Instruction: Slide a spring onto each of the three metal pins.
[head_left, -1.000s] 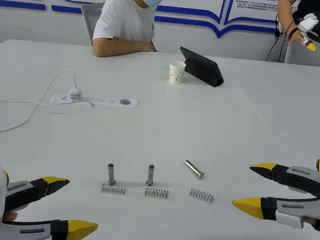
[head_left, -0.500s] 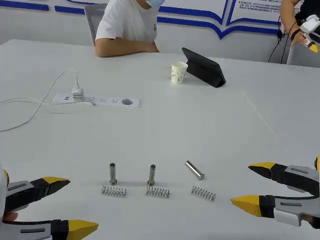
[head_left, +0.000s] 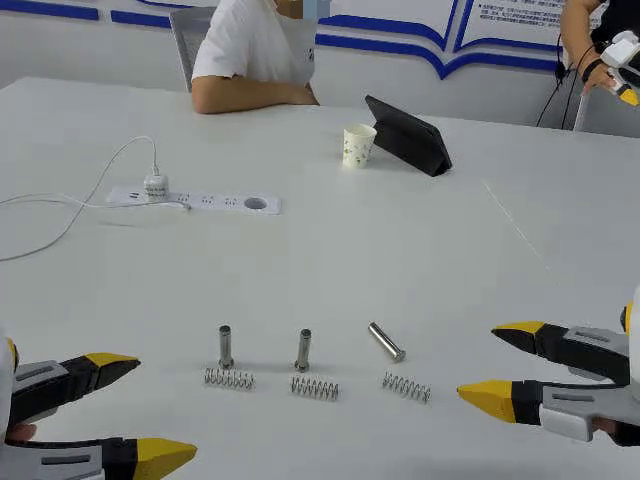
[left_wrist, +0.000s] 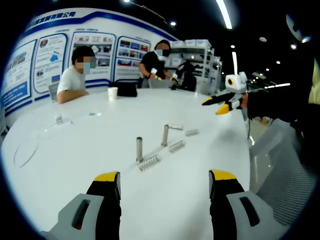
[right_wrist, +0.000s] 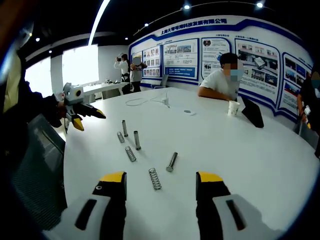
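White desk (head_left: 400, 250) takes up the foreground, with blue-trimmed wall boards behind it. Toward its near edge two metal pins stand upright, the left pin (head_left: 225, 346) and the middle pin (head_left: 303, 350), a little apart. The third pin (head_left: 386, 341) lies on its side to their right, slanting across the desk. Just in front of each pin a spring lies flat on the desk, beside the pin rather than around it: the first spring (head_left: 229, 378) before the left pin, the second spring (head_left: 315, 388) before the middle pin, the third spring (head_left: 406, 387) before the lying pin.

The left gripper (head_left: 160, 410) hangs at the lower left, well apart from the pins, its yellow-tipped fingers (left_wrist: 106, 187) spread wide with nothing between them. The right gripper (head_left: 478, 361) is at the lower right, near the third spring; its fingers (right_wrist: 114, 187) are likewise parted and empty.

Farther back lie a power strip (head_left: 200, 201) with a white cable, a paper cup (head_left: 357, 145) and a dark tablet (head_left: 405, 134) propped just beside the cup. A person in a white shirt (head_left: 255, 50) sits at the far edge
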